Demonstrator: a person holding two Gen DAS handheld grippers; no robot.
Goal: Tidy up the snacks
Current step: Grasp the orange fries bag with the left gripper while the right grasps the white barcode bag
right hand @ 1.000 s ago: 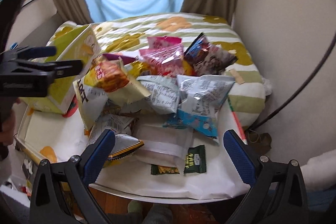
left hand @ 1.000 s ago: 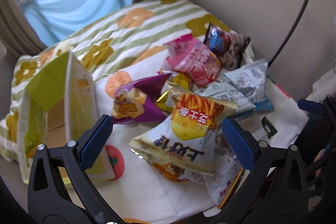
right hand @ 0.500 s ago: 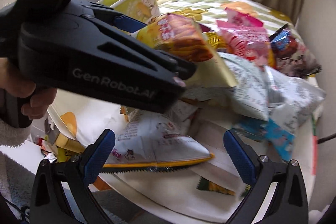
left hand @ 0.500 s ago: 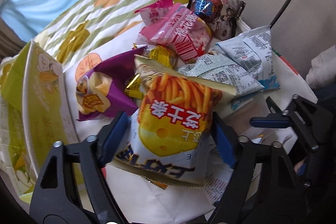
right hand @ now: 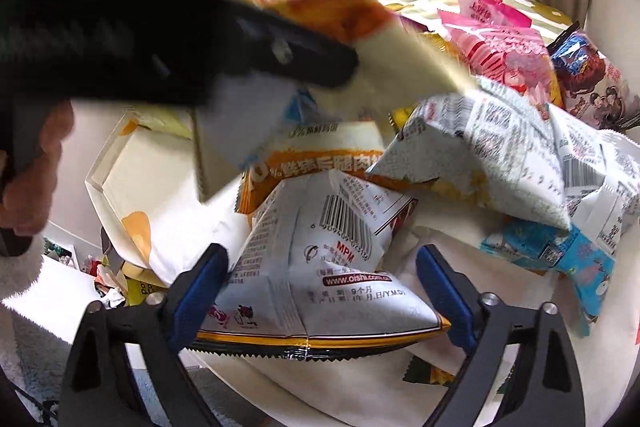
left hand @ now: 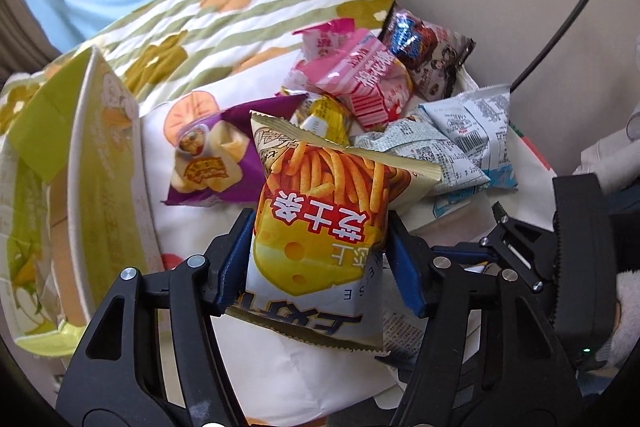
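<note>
Crinkly foil cheese-fry bag (left hand: 320, 227) pinched by left fingers (left hand: 232, 259); right fingers (right hand: 444, 291), closing, flank puffy white packet (right hand: 320, 275).

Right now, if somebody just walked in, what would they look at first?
Probably the big yellow fries bag in the middle, squeezed by the left tool, whose jaws have just been closing on it. Behind it sits a messy heap of snacks, with a bright pink bag at the back. The right tool has been closing around a white barcode bag, not yet pinching it.
</note>
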